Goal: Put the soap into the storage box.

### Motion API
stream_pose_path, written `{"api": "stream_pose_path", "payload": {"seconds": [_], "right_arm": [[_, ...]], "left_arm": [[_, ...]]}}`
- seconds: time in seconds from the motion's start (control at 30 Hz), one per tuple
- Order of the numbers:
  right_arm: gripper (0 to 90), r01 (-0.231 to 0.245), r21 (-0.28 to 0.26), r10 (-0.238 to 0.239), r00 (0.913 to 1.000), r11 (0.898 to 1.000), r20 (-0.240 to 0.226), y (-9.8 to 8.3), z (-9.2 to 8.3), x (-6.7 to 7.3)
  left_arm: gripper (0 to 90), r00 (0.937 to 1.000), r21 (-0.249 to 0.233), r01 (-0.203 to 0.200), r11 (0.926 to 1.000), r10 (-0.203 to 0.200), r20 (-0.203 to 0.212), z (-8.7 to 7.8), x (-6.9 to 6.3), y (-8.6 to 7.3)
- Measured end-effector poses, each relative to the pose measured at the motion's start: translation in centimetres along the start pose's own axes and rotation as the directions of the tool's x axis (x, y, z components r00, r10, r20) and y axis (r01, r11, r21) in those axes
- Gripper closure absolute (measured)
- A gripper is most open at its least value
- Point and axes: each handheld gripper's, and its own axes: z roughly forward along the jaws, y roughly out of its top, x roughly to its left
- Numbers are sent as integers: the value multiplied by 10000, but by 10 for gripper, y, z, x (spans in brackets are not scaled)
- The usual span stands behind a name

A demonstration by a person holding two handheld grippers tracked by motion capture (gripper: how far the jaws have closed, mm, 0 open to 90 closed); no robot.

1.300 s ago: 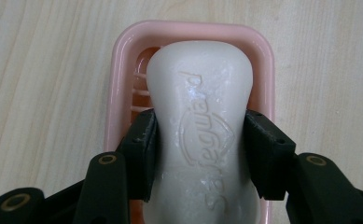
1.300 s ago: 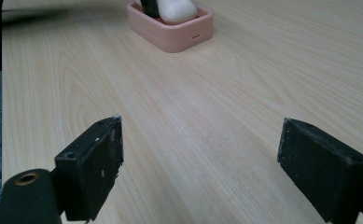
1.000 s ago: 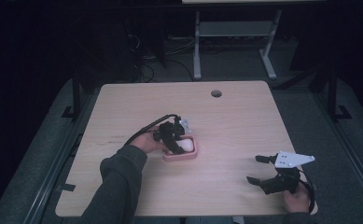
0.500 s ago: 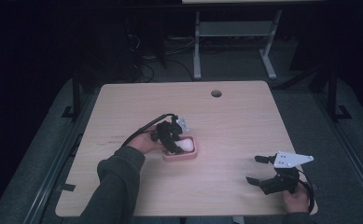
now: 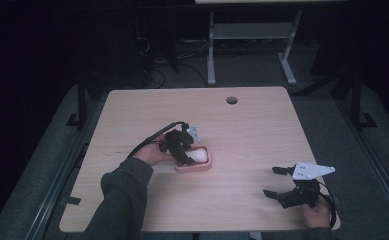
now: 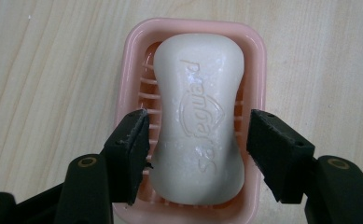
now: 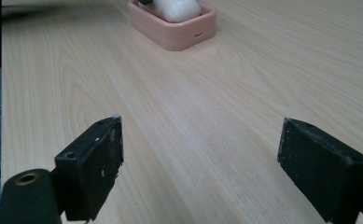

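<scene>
The white soap bar [image 6: 198, 119] lies flat in the pink soap dish [image 6: 257, 70], and the dish stands on the wooden desk [image 5: 252, 130], a little left of the middle in the high view. The ribs on the floor of the dish carry the bar, so it rests steady there without any grip.

The left gripper [image 6: 198, 140] hangs over the dish and points down at it. Its jaws have just been opening, and now they stand about half wide, 1 on each long side of the bar. I see a narrow gap between each pad and the soap, so the pads do not press on it. The near half of the bar is between the 2 jaws, and the far half reaches past their tips. My judgement is that the soap is released into the dish here.

The right gripper [image 7: 200, 158] rests low at the near right part of the desk, well apart from the dish. Its jaws are wide and hold nothing, probably because this hand only waits.
</scene>
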Motion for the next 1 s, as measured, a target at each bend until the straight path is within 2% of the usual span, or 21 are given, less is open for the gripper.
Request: {"api": "stream_pose_path", "payload": {"seconds": [0.73, 1.0], "right_arm": [[135, -217, 120, 216, 9998, 9997, 53, -1, 4, 0], [135, -251, 168, 251, 9997, 9995, 5, -1, 6, 0]], "left_arm": [[350, 9999, -122, -64, 9999, 62, -159, -14, -7, -8], [351, 9998, -265, 143, 9995, -146, -108, -18, -9, -17]]}}
